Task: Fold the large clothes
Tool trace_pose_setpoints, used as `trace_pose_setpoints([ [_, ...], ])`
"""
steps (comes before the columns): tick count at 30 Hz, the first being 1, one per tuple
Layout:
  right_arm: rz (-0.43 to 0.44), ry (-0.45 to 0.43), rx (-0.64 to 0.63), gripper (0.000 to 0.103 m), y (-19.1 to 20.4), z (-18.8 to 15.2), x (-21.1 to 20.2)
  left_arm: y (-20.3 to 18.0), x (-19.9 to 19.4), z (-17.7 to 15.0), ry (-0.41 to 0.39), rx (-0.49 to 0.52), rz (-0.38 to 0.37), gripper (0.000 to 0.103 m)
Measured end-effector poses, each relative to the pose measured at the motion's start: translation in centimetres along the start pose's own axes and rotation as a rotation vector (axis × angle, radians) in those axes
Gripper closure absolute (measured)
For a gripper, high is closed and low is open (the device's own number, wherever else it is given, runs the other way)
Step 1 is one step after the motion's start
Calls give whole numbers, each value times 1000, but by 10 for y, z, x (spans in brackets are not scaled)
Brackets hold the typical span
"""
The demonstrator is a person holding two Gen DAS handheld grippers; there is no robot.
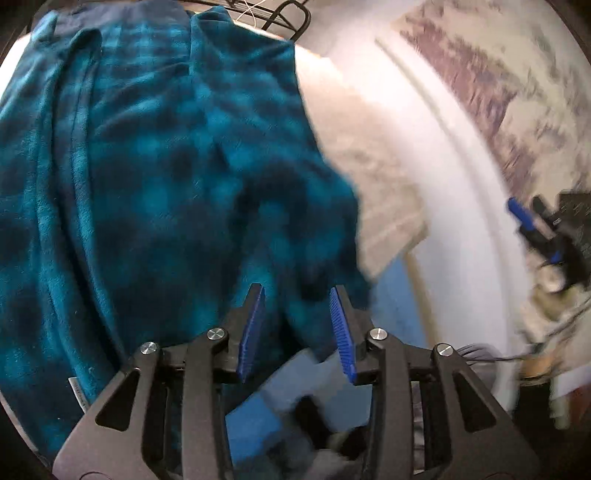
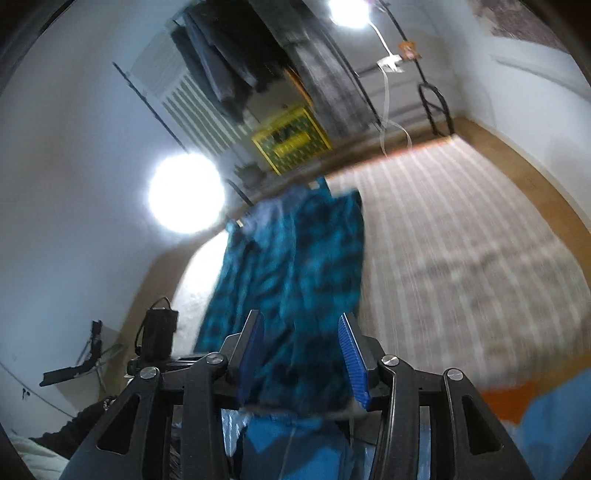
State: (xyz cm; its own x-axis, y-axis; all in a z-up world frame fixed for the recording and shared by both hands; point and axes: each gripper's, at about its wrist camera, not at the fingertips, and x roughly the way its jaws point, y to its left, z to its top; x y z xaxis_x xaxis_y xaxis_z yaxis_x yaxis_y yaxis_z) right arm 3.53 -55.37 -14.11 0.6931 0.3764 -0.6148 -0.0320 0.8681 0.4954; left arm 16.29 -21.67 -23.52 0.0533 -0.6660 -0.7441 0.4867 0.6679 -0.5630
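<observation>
A teal and dark blue checked fleece garment [image 1: 155, 166] lies spread and wrinkled over a pale surface, filling the left of the left wrist view. My left gripper [image 1: 296, 290] hovers over the garment's near right corner, its blue pads apart and pressing on nothing. In the right wrist view the same garment [image 2: 295, 258] runs away from me as a long strip. My right gripper [image 2: 301, 315] is open above its near end, with the cloth showing through the gap. The right gripper [image 1: 528, 212] also appears at the right edge of the left wrist view, blurred, away from the garment.
A pale striped cover [image 2: 461, 240] stretches to the right of the garment, bordered by a wooden edge [image 2: 535, 177]. A black metal rack [image 1: 291, 18] stands at the far end. Dark clothes [image 2: 221, 66] hang above, beside a yellow frame [image 2: 291, 140]. A black box [image 2: 159, 332] sits at the left.
</observation>
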Motion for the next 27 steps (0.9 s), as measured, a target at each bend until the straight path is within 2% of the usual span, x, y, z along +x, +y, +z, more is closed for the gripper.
trace_pose_setpoints([
  [4,-140,139,66,58,-6,-37,44,3,11,-17,20,35,23,67],
  [9,-261,220,142,58,-28,-62,89,16,27,-32,54,2,15,67],
  [13,-222,230,126,58,-35,-74,106,14,29,-38,50,31,25,67],
  [16,-157,255,164,58,-50,-84,126,17,27,-38,50,16,24,67],
  [19,-146,292,169,57,-52,-91,142,15,28,-39,44,29,43,67],
  [22,-123,311,131,49,-46,-94,153,10,23,-42,43,43,38,67],
  [23,-123,319,122,49,-44,-95,158,8,24,-41,43,44,32,67],
  [25,-117,338,116,54,-42,-102,166,4,28,-38,48,72,38,67],
  [26,-132,324,85,61,-38,-103,166,5,33,-38,57,86,47,67],
  [27,-131,331,71,83,-36,-101,169,7,37,-38,59,84,42,67],
])
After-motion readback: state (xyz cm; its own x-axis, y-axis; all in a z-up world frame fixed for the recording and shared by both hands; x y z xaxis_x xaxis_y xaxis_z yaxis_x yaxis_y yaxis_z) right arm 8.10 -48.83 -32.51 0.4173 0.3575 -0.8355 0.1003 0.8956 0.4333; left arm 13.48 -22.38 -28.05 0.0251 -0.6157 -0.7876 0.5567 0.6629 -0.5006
